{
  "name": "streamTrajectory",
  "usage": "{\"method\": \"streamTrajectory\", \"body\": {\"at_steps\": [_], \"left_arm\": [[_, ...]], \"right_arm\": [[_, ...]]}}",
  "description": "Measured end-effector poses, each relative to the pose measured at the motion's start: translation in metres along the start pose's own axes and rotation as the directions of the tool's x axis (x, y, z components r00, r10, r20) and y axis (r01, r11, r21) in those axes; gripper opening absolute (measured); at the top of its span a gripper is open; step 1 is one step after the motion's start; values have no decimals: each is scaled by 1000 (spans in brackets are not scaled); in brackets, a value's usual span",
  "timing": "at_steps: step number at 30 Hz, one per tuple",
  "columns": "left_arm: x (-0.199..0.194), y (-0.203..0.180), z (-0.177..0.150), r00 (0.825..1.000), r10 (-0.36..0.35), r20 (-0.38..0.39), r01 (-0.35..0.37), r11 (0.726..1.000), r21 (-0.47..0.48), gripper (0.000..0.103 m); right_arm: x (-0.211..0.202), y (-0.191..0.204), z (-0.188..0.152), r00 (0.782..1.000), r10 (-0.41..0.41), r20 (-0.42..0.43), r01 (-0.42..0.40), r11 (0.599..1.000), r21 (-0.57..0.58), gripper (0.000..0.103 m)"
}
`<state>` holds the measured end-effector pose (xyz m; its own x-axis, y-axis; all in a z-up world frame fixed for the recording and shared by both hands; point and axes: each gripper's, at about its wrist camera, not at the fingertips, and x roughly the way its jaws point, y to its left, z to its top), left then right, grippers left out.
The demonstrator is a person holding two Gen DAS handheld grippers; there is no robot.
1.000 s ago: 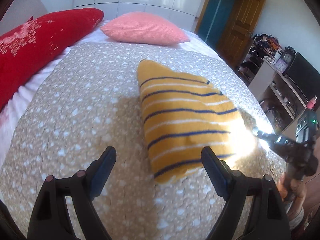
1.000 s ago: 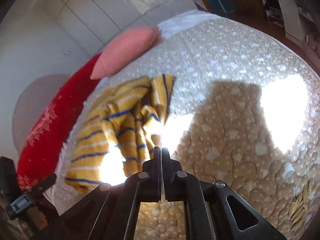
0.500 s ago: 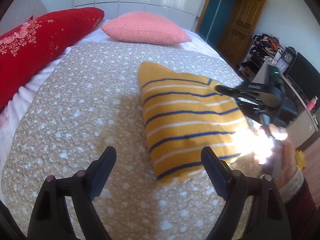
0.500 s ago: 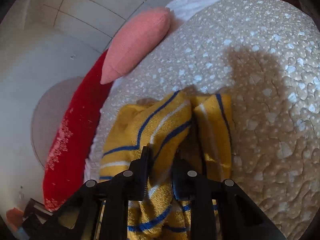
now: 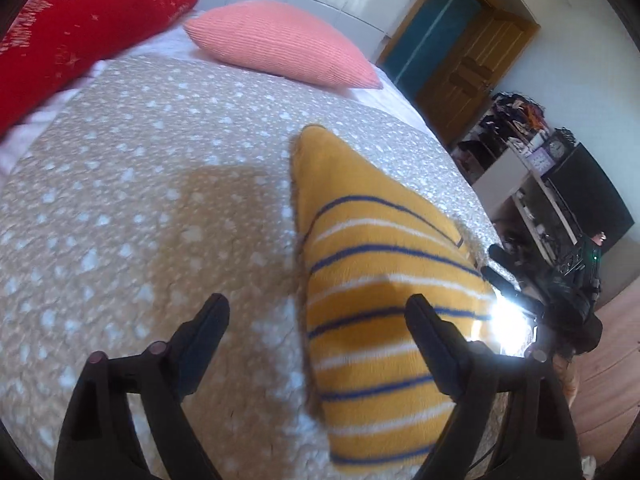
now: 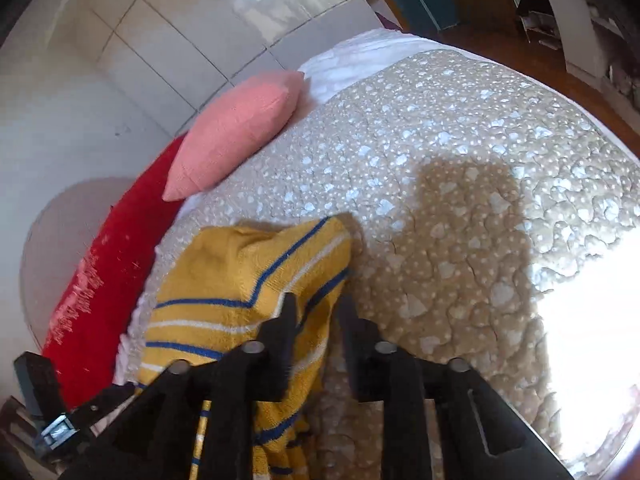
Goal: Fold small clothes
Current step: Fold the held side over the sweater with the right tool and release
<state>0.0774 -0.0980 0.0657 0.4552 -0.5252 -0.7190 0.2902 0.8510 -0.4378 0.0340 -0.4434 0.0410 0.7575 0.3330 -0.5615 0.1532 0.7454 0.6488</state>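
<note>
Left wrist view: the left gripper [image 5: 316, 316] hangs above the bed [image 5: 140, 208], jaws wide and opening further, gripping nothing; the folded yellow striped garment [image 5: 384, 292] lies under its right finger.

Right wrist view: the right gripper [image 6: 318, 314] has jaws opening, the garment's edge between them, unpinched.

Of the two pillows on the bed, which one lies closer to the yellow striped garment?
The pink pillow, ribbed and pointed, at the head of the bed. The red pillow lies farther off at the side.
</note>
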Motion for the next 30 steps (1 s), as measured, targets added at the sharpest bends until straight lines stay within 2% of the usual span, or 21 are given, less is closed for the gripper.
{"method": "streamTrajectory", "body": {"at_steps": [1, 2, 5, 6, 7, 8, 9, 10, 12, 15, 17, 18, 19, 20, 21, 22, 24, 26, 27, 28, 30], "left_arm": [[11, 2, 6, 999, -28, -16, 28, 1000, -9, 96], [20, 3, 9, 998, -54, -32, 54, 998, -19, 97], [60, 5, 12, 975, -175, -138, 165, 983, -81, 98], [73, 5, 10, 962, -208, -179, 190, 975, -112, 98], [84, 6, 7, 949, -234, -211, 208, 968, -138, 97], [85, 5, 6, 950, -238, -202, 212, 967, -141, 92], [81, 3, 9, 946, -264, -187, 240, 960, -141, 70], [76, 1, 13, 948, -259, -187, 235, 962, -142, 63], [61, -6, 25, 958, -238, -158, 224, 969, -101, 57], [40, -18, 47, 977, -180, -113, 179, 984, -20, 56], [33, -24, 58, 987, -138, -84, 141, 990, 28, 56], [33, -25, 60, 993, -89, -75, 93, 994, 52, 60], [38, -26, 60, 997, -5, -73, 11, 997, 73, 67], [44, -26, 58, 995, 69, -76, -62, 994, 89, 68], [54, -25, 54, 987, 136, -91, -126, 986, 109, 68], [62, -22, 48, 977, 176, -121, -161, 979, 128, 69], [60, -15, 35, 978, 165, -129, -150, 981, 119, 69], [44, -13, 22, 984, 153, -92, -144, 985, 99, 71], [36, -14, 12, 984, 162, -70, -155, 983, 101, 77], [34, -13, 6, 982, 178, -67, -170, 980, 106, 83], [38, -9, -7, 975, 206, -80, -196, 974, 112, 85]], "right_arm": [[4, -1, 2, 1000, 22, 6, -22, 1000, 20, 87], [11, -2, 4, 999, 32, 7, -32, 999, 33, 91], [55, -3, 5, 991, 61, -116, -53, 996, 72, 90], [72, -5, 2, 982, 92, -166, -76, 992, 103, 81], [81, -5, 1, 980, 105, -170, -85, 989, 118, 75], [87, -2, 2, 978, 125, -169, -104, 986, 128, 62], [93, 0, 3, 965, 178, -192, -148, 976, 162, 43], [95, 5, 6, 958, 212, -195, -175, 966, 192, 39], [87, 24, 18, 961, 227, -160, -207, 969, 137, 31], [71, 50, 35, 958, 274, -85, -269, 960, 72, 27], [69, 62, 42, 962, 269, -50, -268, 963, 22, 27], [73, 65, 41, 970, 239, -45, -239, 971, 11, 32], [81, 64, 40, 984, 174, -50, -174, 985, 6, 37], [91, 62, 37, 995, 73, -70, -74, 997, -15, 55], [100, 62, 32, 996, -23, -87, 19, 999, -47, 60], [104, 60, 27, 991, -84, -102, 77, 994, -76, 60], [88, 58, 20, 995, -72, -68, 67, 995, -78, 58], [58, 64, 15, 998, -55, 4, 55, 994, -94, 55], [43, 69, 13, 999, -30, 33, 34, 994, -105, 50], [32, 76, 9, 999, 5, 47, 0, 994, -109, 49], [21, 83, -4, 996, 91, 12, -89, 990, -114, 44]]}}
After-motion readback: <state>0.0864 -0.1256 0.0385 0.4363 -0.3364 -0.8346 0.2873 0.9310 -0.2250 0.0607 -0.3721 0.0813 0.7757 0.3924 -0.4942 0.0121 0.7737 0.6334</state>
